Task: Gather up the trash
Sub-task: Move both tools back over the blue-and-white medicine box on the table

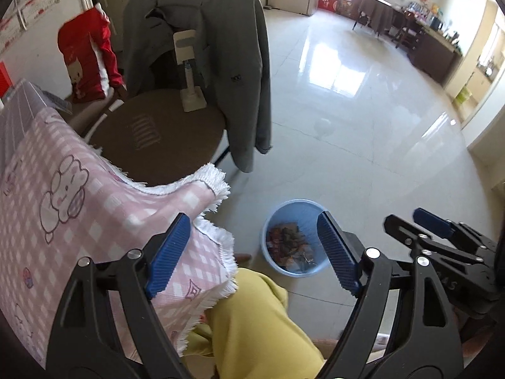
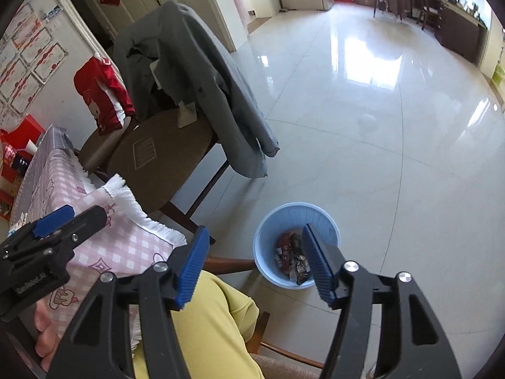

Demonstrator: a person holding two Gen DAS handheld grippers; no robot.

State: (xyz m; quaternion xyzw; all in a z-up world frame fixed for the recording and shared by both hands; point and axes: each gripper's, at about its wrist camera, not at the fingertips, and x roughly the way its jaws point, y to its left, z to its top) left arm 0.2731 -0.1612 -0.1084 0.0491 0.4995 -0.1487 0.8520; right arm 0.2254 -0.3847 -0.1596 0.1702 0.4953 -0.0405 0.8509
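A light blue waste bin (image 1: 285, 210) stands on the tiled floor, with several crumpled wrappers (image 1: 288, 244) lying inside. It also shows in the right wrist view (image 2: 293, 213), with the wrappers (image 2: 292, 257) in it. My left gripper (image 1: 257, 252) is open and empty, held high above the bin, beside the table corner. My right gripper (image 2: 255, 262) is open and empty, also above the bin. Each gripper shows at the edge of the other's view: the right one (image 1: 423, 221) and the left one (image 2: 63, 214).
A table with a pink checked cloth (image 1: 63, 208) is at the left. A brown chair (image 1: 151, 135) with a grey jacket (image 1: 221, 63) over its back stands behind it. My yellow-trousered knee (image 1: 252, 322) is below. Glossy tiled floor (image 1: 363, 126) stretches to the right.
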